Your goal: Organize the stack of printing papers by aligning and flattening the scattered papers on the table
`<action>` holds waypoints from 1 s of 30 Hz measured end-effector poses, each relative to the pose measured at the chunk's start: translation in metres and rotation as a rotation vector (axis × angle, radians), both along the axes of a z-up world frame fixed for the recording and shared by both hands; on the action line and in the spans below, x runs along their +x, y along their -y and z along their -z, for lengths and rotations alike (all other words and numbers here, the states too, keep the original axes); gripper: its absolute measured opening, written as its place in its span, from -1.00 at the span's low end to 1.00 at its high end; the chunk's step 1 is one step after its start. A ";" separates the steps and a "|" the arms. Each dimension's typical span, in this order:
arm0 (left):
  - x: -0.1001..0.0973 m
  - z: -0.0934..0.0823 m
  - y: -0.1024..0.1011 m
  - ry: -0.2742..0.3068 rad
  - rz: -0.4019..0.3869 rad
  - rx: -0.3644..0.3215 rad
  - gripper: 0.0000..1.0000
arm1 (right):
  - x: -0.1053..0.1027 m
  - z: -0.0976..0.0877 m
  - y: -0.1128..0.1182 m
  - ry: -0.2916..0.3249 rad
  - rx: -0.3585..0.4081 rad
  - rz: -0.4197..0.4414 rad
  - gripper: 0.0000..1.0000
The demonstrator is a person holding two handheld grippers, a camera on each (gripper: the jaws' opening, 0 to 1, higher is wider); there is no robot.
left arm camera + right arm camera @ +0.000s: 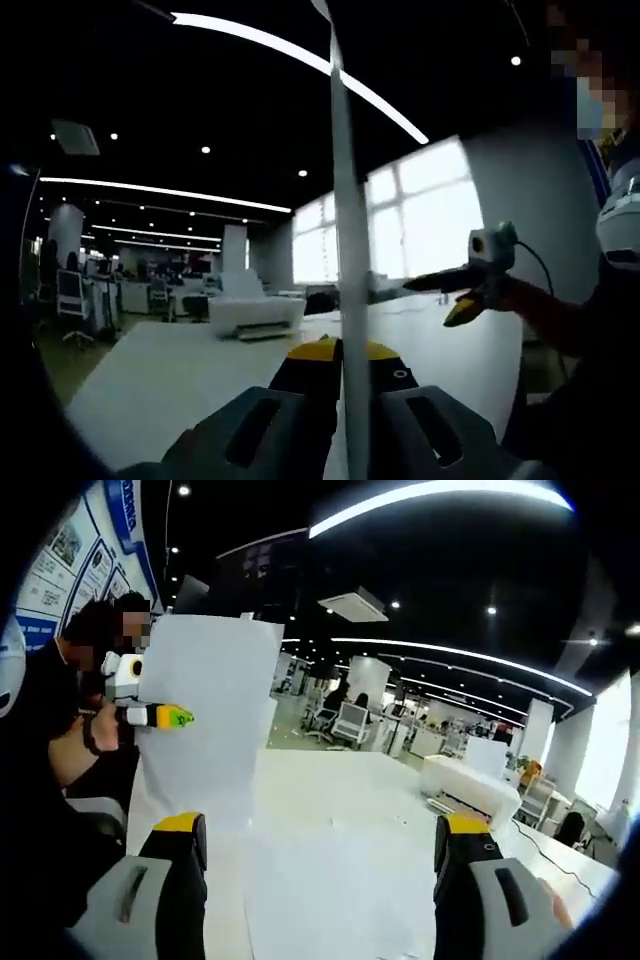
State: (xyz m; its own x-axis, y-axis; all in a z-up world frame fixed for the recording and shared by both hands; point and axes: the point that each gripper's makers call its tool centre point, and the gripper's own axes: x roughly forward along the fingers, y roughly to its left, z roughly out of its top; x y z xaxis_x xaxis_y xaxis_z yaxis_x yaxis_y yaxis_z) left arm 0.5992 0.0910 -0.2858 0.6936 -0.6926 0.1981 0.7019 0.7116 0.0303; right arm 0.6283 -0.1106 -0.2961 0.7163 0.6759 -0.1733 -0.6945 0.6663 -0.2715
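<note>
A stack of white printing paper (346, 200) stands upright and edge-on in the left gripper view. My left gripper (340, 358) is shut on its lower edge. In the right gripper view the same stack (215, 700) shows as a broad upright sheet, with the left gripper (160, 716) clamped on its left side. More white sheets (330, 900) lie flat on the table below. My right gripper (320, 845) is open, jaws wide apart, with nothing between them. In the left gripper view the right gripper (440, 300) hovers over the table to the right of the stack.
The white table (170, 370) stretches ahead. A white printer (255, 312) sits at its far end, the printer (470, 780) lying right of centre in the other view. The person (50, 720) stands by the table's side. Office desks and chairs (345, 720) lie beyond.
</note>
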 end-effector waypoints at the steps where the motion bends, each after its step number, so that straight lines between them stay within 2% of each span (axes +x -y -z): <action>1: 0.000 0.000 0.000 0.001 -0.001 0.000 -0.89 | -0.001 0.000 -0.001 0.002 -0.003 0.000 0.79; 10: -0.003 0.002 -0.003 0.032 -0.009 0.004 -0.89 | -0.003 -0.001 -0.004 0.010 -0.011 -0.006 0.79; 30: 0.000 0.013 -0.004 0.028 0.000 -0.013 -0.88 | -0.002 -0.001 0.006 0.002 0.005 0.017 0.79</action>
